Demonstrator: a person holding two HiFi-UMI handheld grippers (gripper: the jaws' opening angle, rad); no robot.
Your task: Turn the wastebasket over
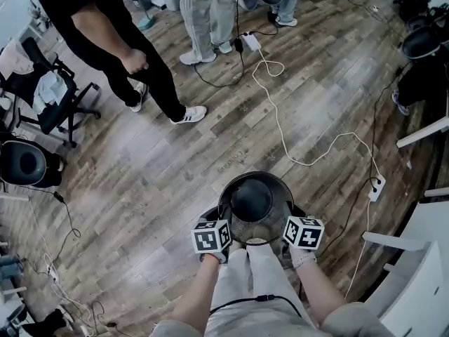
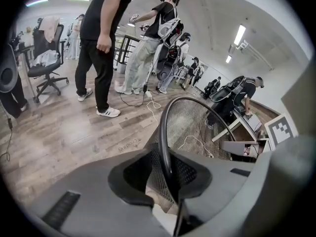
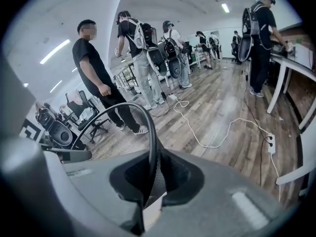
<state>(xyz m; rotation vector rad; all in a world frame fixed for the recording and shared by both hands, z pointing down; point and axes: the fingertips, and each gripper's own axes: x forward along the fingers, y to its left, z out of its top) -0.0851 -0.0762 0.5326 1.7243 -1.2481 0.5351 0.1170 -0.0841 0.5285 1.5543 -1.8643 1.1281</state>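
The black wire-mesh wastebasket (image 1: 252,202) is held up in front of my legs, its round opening facing up at the head camera and its dark bottom visible inside. My left gripper (image 1: 224,225) is shut on the left side of its rim, and my right gripper (image 1: 287,225) is shut on the right side. In the left gripper view the black rim (image 2: 165,132) runs between the jaws of the left gripper (image 2: 165,174), with mesh (image 2: 197,127) beyond. The right gripper view shows the rim (image 3: 150,132) pinched the same way in the right gripper (image 3: 150,174).
A person in black (image 1: 119,41) stands at the upper left, and another in light trousers (image 1: 203,20) further back. An office chair (image 1: 49,97) is at the left. A white cable (image 1: 295,153) crosses the wood floor to a power strip (image 1: 377,188). White furniture (image 1: 421,258) stands at the right.
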